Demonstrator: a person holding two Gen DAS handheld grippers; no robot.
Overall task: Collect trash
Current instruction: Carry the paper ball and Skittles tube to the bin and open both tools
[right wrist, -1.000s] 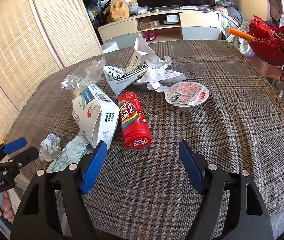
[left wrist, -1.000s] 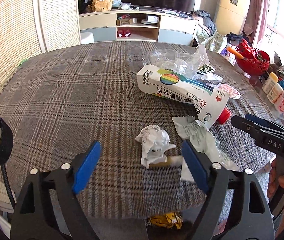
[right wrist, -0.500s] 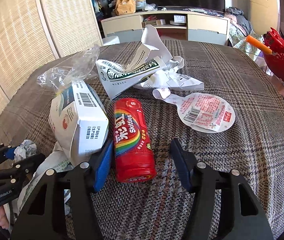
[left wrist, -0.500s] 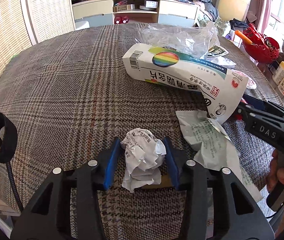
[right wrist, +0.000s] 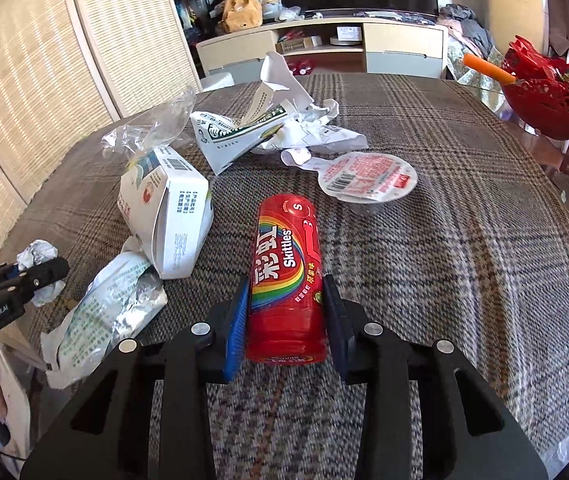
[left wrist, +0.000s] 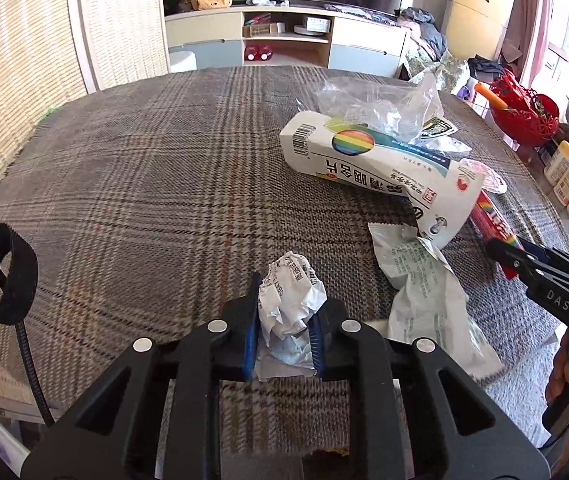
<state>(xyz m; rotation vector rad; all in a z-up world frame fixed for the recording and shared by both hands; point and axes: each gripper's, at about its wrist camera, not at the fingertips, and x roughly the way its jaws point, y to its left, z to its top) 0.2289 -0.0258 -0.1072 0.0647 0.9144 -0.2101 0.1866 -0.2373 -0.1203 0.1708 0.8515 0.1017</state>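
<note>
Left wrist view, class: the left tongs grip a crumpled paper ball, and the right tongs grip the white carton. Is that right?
Partly. The left tongs do grip the crumpled paper ball. The right wrist view shows the right tongs around the red Skittles tube, not the white carton.

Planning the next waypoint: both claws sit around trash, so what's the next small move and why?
Probably lift both straight up. The left claw is pinched on the crumpled paper ball, and the right claw flanks the Skittles tube, which lies on the plaid tablecloth.

You had bare cloth (left wrist: 132, 184) to your left, but the white box (right wrist: 172, 220) and foil wrapper (right wrist: 112, 312) blocked the middle.
</note>
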